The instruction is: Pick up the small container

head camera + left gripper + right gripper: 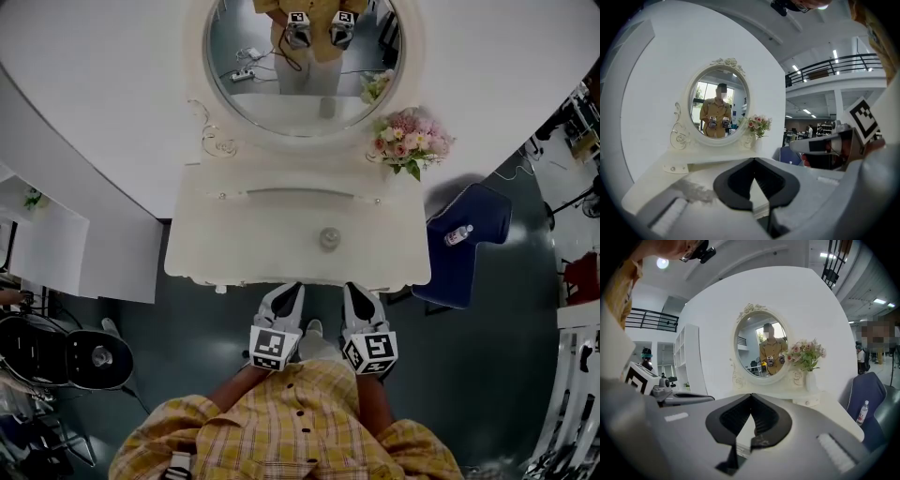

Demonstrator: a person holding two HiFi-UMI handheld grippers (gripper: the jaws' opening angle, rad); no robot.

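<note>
The small container, a round silvery-grey pot, stands alone near the middle of the cream vanity table. My left gripper and right gripper hover side by side just off the table's front edge, short of the pot and apart from it. The left gripper view shows the left gripper with its jaw tips meeting and nothing between them. In its own view the right gripper is likewise shut and empty. In both gripper views the jaws hide the pot.
An oval mirror stands at the back of the table, with a vase of pink flowers at its right. A blue chair bearing a water bottle stands right of the table. White shelving is at the left.
</note>
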